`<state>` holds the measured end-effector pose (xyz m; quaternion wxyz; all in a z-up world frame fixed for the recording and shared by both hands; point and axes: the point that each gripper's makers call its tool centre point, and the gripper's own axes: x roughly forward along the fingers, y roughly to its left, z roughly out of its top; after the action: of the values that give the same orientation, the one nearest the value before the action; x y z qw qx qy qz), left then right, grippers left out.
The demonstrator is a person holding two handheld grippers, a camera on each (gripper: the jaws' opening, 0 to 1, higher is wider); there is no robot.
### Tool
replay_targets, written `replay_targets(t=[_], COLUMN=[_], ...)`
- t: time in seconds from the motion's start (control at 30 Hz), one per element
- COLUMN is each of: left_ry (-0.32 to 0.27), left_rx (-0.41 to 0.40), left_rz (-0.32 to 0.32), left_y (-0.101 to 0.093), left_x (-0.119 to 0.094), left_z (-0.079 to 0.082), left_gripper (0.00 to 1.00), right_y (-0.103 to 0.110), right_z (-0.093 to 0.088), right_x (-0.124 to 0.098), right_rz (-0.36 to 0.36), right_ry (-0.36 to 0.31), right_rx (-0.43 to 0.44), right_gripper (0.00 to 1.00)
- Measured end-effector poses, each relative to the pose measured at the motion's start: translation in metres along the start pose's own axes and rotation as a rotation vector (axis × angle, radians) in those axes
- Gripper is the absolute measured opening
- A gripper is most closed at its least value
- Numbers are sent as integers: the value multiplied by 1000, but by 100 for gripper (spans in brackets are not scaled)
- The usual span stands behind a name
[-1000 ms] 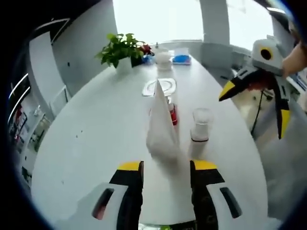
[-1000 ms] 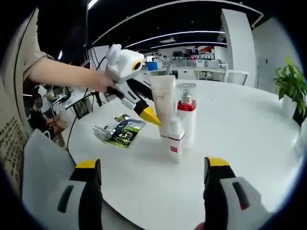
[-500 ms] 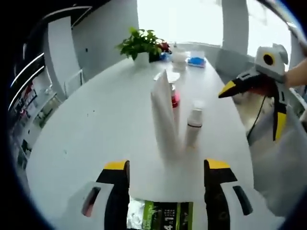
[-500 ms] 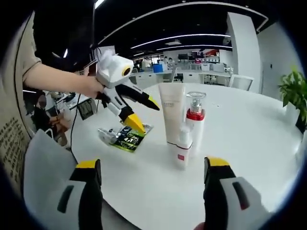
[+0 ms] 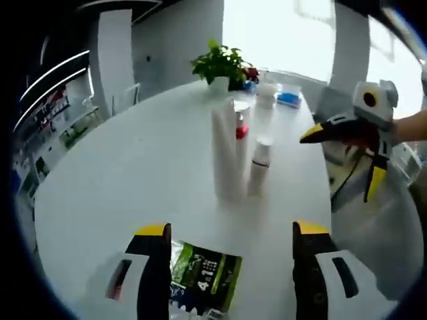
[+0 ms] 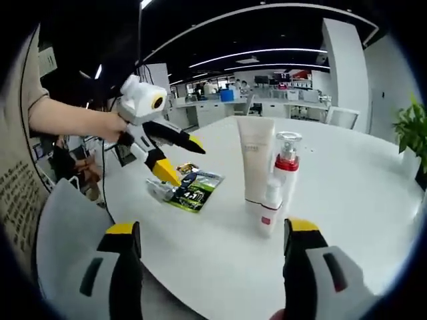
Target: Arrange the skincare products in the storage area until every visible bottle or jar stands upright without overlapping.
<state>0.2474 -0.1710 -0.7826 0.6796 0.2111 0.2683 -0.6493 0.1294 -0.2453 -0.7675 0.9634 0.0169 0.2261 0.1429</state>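
Note:
On a round white table [image 5: 133, 173] stand three products close together: a tall white tube [image 5: 224, 155], a clear-capped bottle with a red collar [image 5: 241, 130] behind it, and a small white bottle [image 5: 259, 168]. In the right gripper view the tube [image 6: 257, 163], the red-collared bottle [image 6: 287, 167] and the small bottle [image 6: 270, 210] are all upright. A green and silver sachet [image 5: 203, 273] lies flat between my left gripper's [image 5: 230, 233] open jaws. The sachet [image 6: 190, 189] lies under the left gripper [image 6: 177, 160], which hangs open above it. My right gripper [image 6: 212, 230] is open and holds nothing.
A potted plant [image 5: 223, 63], a white cup and a blue item stand at the table's far side. My right gripper [image 5: 337, 150] hovers off the table's right edge, held by a hand. Office desks fill the background [image 6: 267, 100]. A grey seat [image 6: 63, 233] sits near the table edge.
The left gripper has drawn back and up from the tube, so the sachet now lies between its jaws. The right view has shifted slightly; the three products stay put.

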Motion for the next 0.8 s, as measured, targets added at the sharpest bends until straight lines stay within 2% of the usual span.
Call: replay_targets(t=[0.23,0.43,0.8], left_ry=[-43,-55,-78], left_rx=[-131,-186,-265], left_rz=[53,74,175], left_y=[-5,-17,-37], left_x=[-24,-42,-85], left_z=[-15,-33,-72], left_gripper=[76,80,89], right_y=[1,9,29], right_z=[-1,-1,-5], right_x=[-1,1,5], right_rz=[1,17,63], right_ry=[0,1,13], right_rx=[3,-8,-28], right_gripper=[88,88,88])
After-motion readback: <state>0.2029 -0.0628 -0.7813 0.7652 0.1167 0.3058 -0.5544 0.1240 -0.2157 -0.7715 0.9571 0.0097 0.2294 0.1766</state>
